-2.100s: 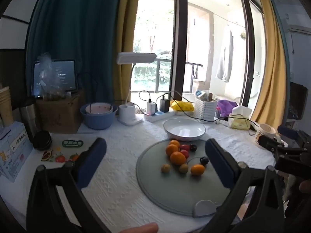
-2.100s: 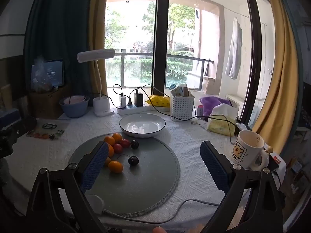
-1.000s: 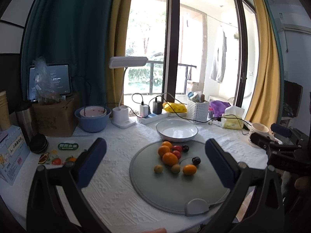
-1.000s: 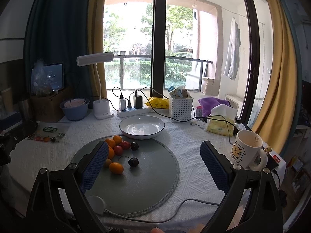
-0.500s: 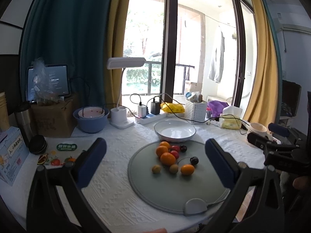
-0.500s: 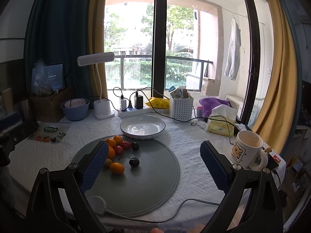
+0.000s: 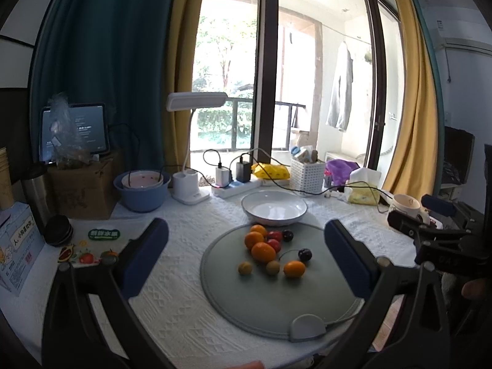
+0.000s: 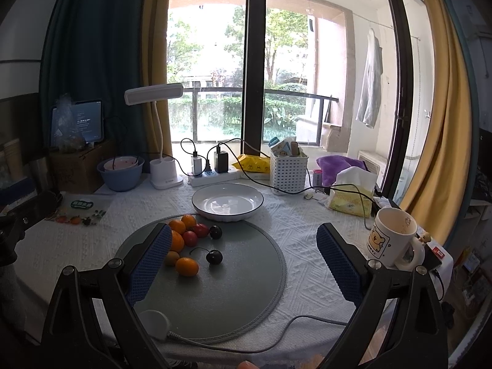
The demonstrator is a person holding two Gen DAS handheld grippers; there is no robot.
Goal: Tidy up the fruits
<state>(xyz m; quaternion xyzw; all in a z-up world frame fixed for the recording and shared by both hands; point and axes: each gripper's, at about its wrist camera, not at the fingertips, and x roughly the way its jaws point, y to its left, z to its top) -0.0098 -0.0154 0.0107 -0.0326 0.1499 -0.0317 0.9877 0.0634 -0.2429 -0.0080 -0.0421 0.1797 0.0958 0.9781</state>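
From the left wrist view, the left gripper (image 7: 246, 255) was held level above the near table edge, its blue-padded fingers (image 7: 144, 252) spread wide with nothing between them. The fruits (image 7: 267, 250) were seen clustered on the round grey mat (image 7: 276, 304), just before the empty white plate (image 7: 273, 207). The right gripper (image 7: 430, 215) was glimpsed at the far right.

From the right wrist view, the right gripper (image 8: 243, 261) was likewise held low and level, fingers (image 8: 338, 264) parted, nothing grasped. The fruits (image 8: 193, 243) lay on the mat's left half, beside the left finger.
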